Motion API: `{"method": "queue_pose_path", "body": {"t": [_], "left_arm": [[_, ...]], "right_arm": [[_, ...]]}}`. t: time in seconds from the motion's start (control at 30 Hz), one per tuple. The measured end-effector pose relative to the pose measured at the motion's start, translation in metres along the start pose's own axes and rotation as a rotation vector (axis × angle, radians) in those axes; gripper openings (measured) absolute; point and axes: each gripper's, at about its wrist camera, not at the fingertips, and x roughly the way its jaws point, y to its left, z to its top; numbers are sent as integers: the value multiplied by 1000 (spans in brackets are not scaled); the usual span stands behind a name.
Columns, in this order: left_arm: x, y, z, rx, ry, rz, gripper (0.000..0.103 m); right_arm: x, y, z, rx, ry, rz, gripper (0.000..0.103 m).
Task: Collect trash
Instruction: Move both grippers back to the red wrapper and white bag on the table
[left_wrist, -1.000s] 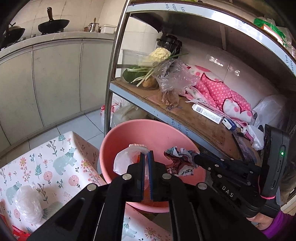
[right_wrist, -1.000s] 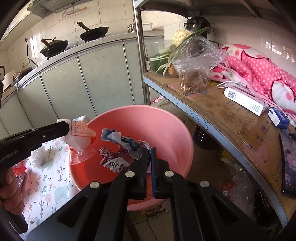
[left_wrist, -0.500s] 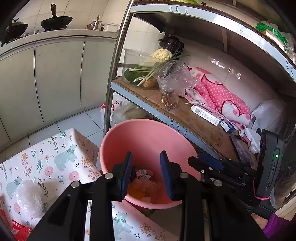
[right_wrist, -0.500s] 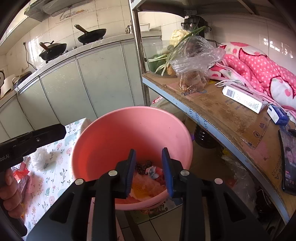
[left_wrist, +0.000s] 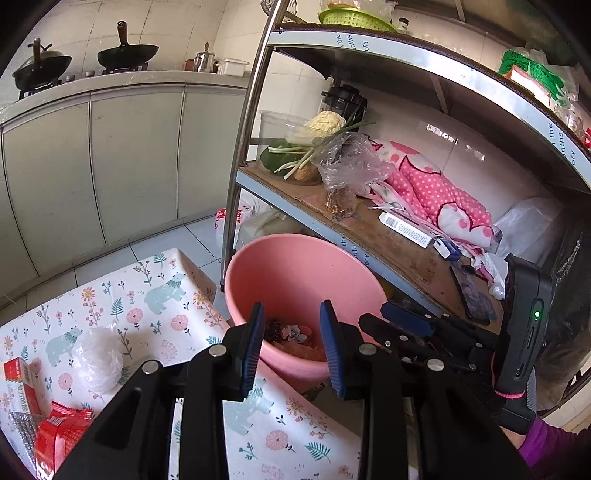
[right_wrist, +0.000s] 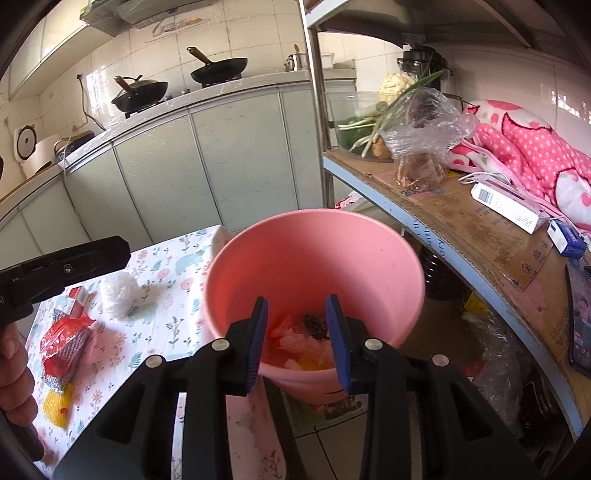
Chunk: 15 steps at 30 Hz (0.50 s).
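A pink bin (left_wrist: 295, 273) stands on the floor beside the table, with several wrappers lying in its bottom (right_wrist: 303, 339). My left gripper (left_wrist: 291, 339) is open and empty, above the bin's near rim. My right gripper (right_wrist: 297, 330) is open and empty over the bin (right_wrist: 314, 254); it also shows in the left wrist view (left_wrist: 402, 319). On the floral tablecloth (left_wrist: 155, 295) lie a crumpled clear plastic ball (left_wrist: 98, 360), a red wrapper (left_wrist: 59, 435) and a red-white packet (left_wrist: 16, 373). The right wrist view shows the ball (right_wrist: 118, 293), the red wrapper (right_wrist: 64, 341) and a yellow wrapper (right_wrist: 57, 404).
A metal shelf rack (left_wrist: 240, 177) stands right behind the bin, holding vegetables, a plastic bag (left_wrist: 347, 166), a pink cloth (left_wrist: 436, 195) and small boxes. Kitchen cabinets (left_wrist: 92, 166) with woks on the counter lie beyond. The table's edge (left_wrist: 207, 284) is next to the bin.
Both grippers opened and dropped their wrappers into the bin, then drew back and up. The wrappers now lie at the bin's bottom.
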Motion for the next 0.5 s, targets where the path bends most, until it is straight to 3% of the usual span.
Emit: {"method": "queue_pose_path", "body": {"t": [0.5], "left_arm": [[-95, 58, -55, -46, 22, 151, 30]], "right_arm": [[-10, 54, -13, -70, 30, 103, 34]]}}
